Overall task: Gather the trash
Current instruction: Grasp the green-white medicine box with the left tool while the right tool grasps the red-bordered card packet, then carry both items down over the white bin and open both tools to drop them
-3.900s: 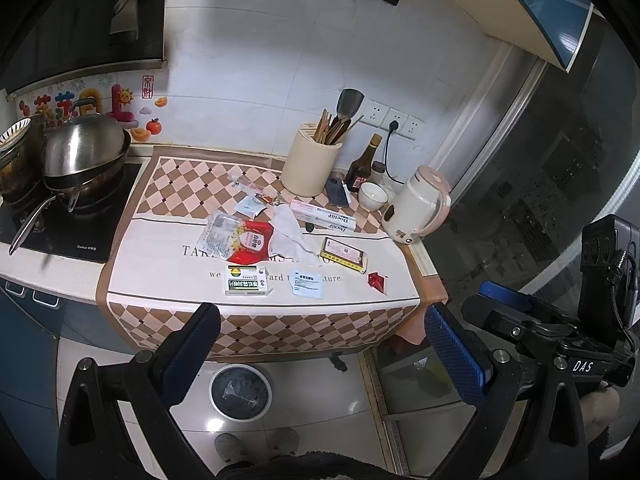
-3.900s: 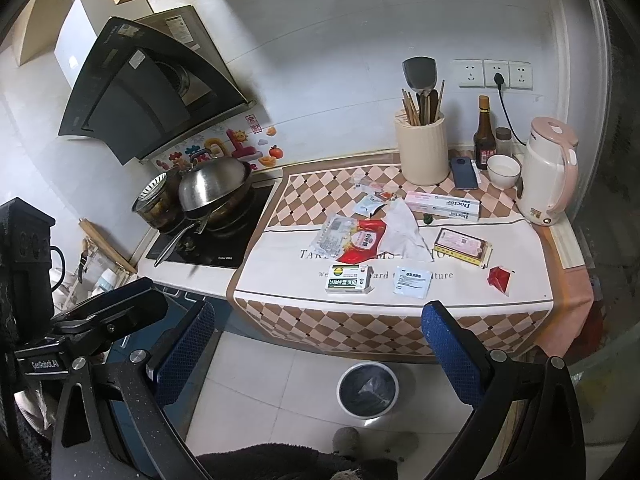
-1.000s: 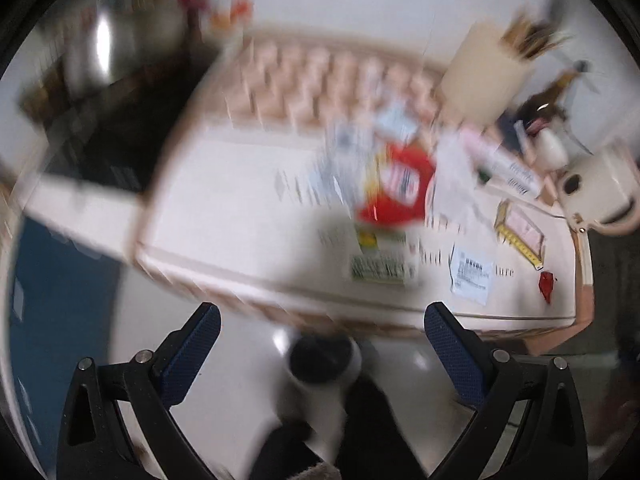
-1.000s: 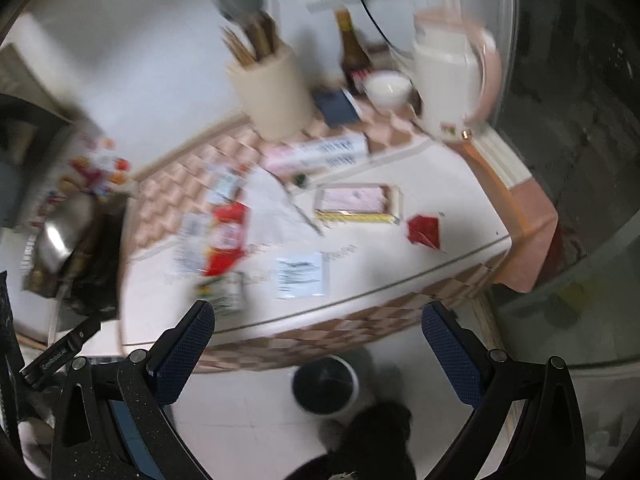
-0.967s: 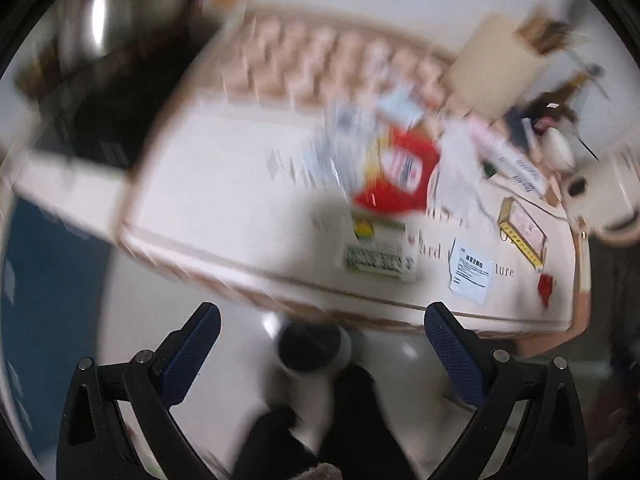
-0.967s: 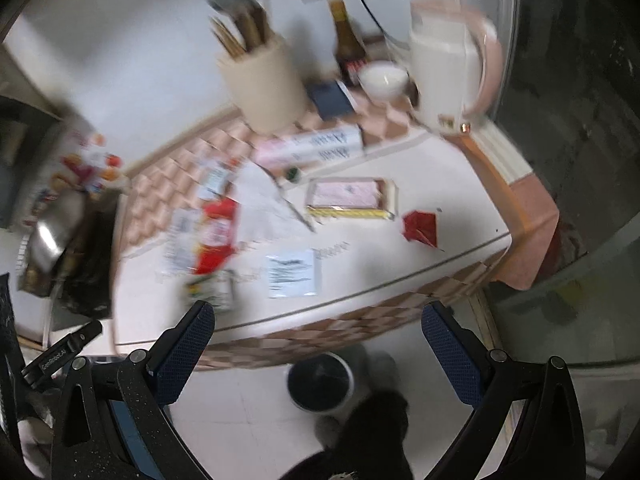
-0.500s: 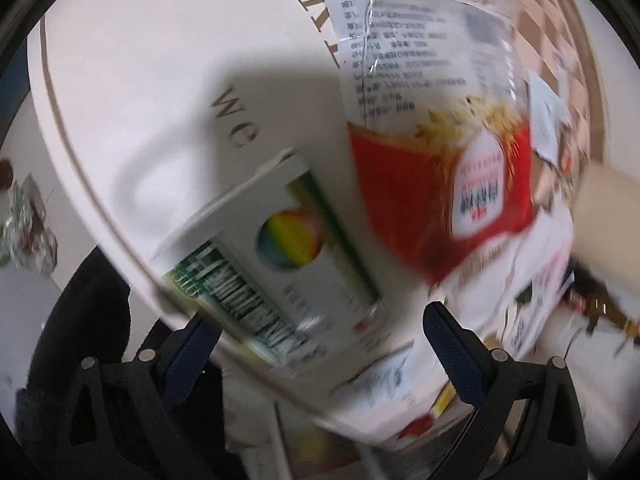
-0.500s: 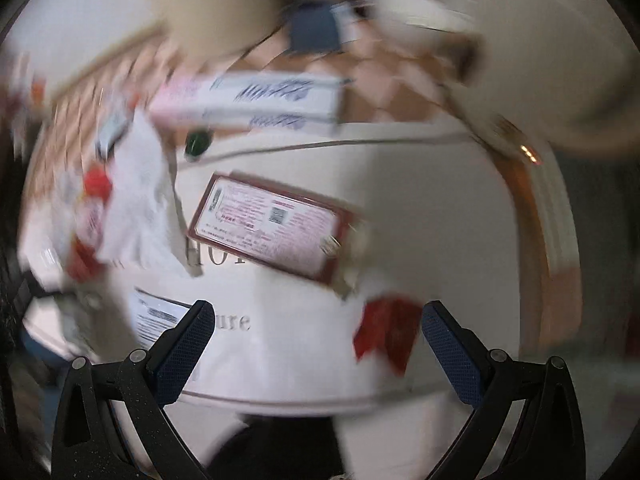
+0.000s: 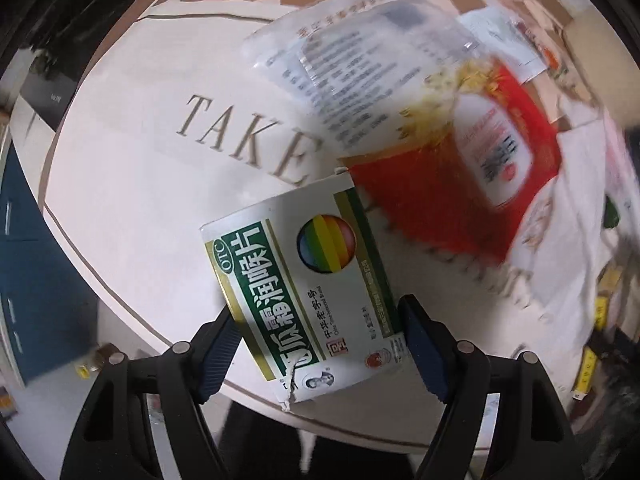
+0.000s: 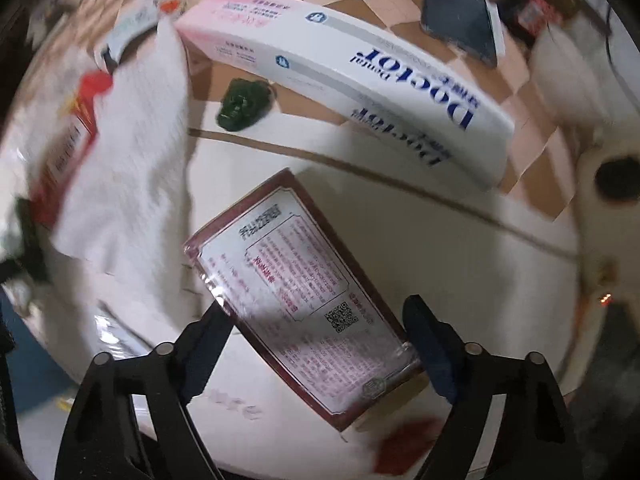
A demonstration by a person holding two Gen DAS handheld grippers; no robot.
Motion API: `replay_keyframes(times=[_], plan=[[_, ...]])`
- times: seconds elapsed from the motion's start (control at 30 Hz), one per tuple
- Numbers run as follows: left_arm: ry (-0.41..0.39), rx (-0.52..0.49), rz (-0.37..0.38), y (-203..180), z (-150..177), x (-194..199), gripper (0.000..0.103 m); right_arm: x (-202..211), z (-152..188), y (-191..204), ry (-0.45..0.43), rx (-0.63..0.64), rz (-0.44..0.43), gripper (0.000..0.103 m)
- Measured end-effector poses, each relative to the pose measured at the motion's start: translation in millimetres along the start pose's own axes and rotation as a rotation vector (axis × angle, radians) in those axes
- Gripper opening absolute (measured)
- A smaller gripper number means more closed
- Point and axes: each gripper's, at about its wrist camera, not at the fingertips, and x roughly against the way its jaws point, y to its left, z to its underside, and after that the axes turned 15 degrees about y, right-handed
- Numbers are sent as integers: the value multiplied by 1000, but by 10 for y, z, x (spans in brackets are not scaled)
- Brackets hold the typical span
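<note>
Trash, left view: green-and-white cardboard box, flat, torn at its near corner, lower centre, between the left gripper jaws.
Trash, right view: dark-red-rimmed box under glossy film, lower centre, its near end between the right gripper jaws.
Left gripper: jaws closing, blue pads at the box's edges; actual contact hard to judge.
Right gripper: jaws closing, pads flanking the box, contact unclear.
Middle distance: red-and-clear crinkly packet, blurred, upper right; white tissue, soft, left.
Far: long white-and-pink carton, its far end blurred; small green lump.
Surface: cream cloth with checked border, cut off by the fisheye rim.
</note>
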Motion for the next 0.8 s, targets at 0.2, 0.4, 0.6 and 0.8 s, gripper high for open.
replay_keyframes(times=[0.2, 0.4, 0.6, 0.8], plan=[[-57, 101, 69, 311, -94, 12, 67, -93, -93, 188, 36, 48, -33, 87], [-144, -2, -54, 254, 24, 225, 66, -104, -21, 358, -49, 38, 8, 70], [-280, -117, -122, 285, 468, 660, 66, 32, 235, 423, -118, -67, -72, 68], [-426, -252, -126, 169, 897, 661, 66, 450, 736, 741, -240, -170, -149, 67]])
